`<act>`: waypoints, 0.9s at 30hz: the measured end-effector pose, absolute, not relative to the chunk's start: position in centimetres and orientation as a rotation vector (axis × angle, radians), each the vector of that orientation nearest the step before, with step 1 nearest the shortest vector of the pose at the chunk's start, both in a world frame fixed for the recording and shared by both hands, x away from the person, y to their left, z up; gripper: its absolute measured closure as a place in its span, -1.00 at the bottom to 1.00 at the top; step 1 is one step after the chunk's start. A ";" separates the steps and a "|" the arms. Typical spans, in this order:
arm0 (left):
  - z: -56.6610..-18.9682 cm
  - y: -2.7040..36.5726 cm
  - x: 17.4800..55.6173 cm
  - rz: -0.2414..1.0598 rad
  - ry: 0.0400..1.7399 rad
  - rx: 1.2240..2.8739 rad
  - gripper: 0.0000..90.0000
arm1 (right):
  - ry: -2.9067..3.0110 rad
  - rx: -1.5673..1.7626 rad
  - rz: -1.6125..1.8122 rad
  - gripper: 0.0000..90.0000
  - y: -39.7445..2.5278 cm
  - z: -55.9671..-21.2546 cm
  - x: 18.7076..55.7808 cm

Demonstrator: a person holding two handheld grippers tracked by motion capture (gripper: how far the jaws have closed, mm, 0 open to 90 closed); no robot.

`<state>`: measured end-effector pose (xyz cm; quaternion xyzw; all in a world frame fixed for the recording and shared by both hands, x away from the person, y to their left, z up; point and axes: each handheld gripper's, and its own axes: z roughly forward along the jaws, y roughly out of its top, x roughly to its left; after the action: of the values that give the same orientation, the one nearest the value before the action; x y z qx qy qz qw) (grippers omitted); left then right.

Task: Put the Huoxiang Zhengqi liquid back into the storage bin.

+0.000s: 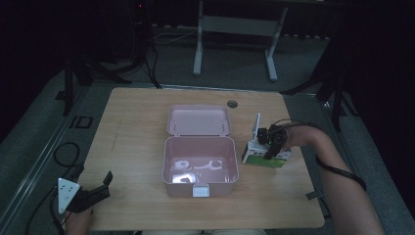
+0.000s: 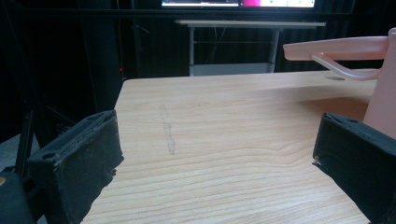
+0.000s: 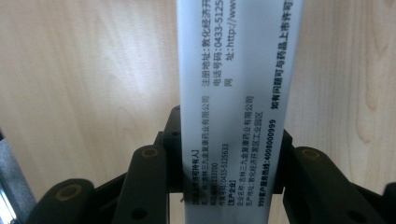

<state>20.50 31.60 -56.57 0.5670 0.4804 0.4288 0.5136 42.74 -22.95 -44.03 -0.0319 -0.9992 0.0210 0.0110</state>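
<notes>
The right tool [image 1: 270, 145] is clamping a white-and-green medicine carton [image 1: 265, 157], printed with black Chinese text, resting on the worktop [image 1: 137, 122] just right of the open pink storage box [image 1: 199, 166]. The narrow grip is risking the light carton twisting or slipping. The left tool [image 1: 93, 191] is sitting wide open, holding nothing.

Dim, murky high view with black surroundings; brighter, soft-focus close-ups from both gripper views.
</notes>
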 end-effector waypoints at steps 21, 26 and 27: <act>-56.6 31.5 20.5 1.030 1.161 1.366 -0.97 | -3.118 -0.089 0.142 0.40 -23.1 -42.1 38.2; -56.6 31.5 20.5 1.029 1.162 1.365 -0.97 | -3.127 -0.103 0.143 0.40 -23.3 -40.9 37.5; -56.6 31.5 20.5 1.029 1.163 1.365 -0.97 | -3.129 -0.103 0.141 0.40 -23.3 -40.7 37.4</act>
<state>20.50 31.53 -56.55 0.5674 0.4831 0.4278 0.5115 37.45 -23.27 -40.67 -0.0330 -0.9984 0.0451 0.0039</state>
